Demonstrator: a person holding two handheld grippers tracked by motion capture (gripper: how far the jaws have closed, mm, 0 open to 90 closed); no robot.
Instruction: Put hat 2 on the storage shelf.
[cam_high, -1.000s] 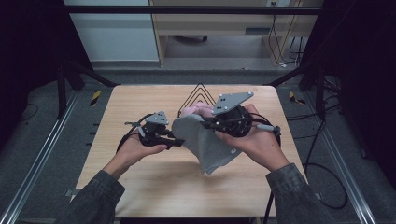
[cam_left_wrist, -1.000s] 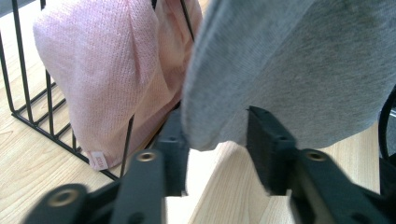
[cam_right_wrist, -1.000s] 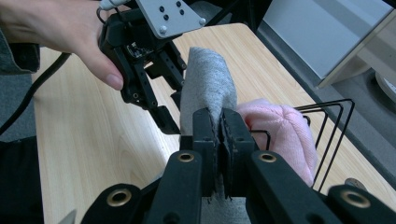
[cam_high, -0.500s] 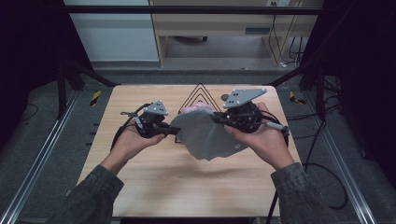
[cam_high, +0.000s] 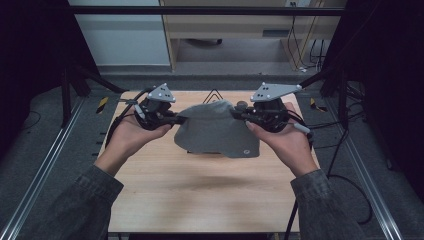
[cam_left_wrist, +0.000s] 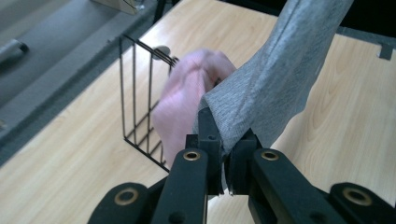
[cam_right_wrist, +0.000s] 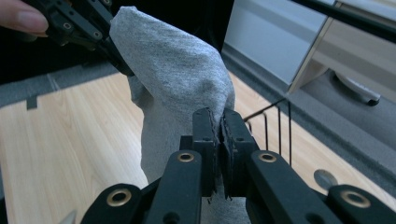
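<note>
Grey knit cloth (cam_high: 215, 132) is held stretched in the air above the far half of the pale wooden worktop (cam_high: 200, 200), clear of its surface, with a faint shadow cast on the wood beneath. Its left upper corner is pinched by the left hand-held gripper (cam_high: 172, 120), whose jaws have just been closing and are now clamped tight on the fabric edge, as seen close up in the left gripper view (cam_left_wrist: 224, 154). The right upper corner is nipped between the fully closed jaws of the right hand-held gripper (cam_high: 240, 116), seen likewise in the right gripper view (cam_right_wrist: 218, 140). A small round mark is noted near the cloth's lower right corner. A black wire rack (cam_left_wrist: 140, 102) stands at the far edge of the worktop, with a pink cloth (cam_left_wrist: 182, 102) just beside it.
</note>
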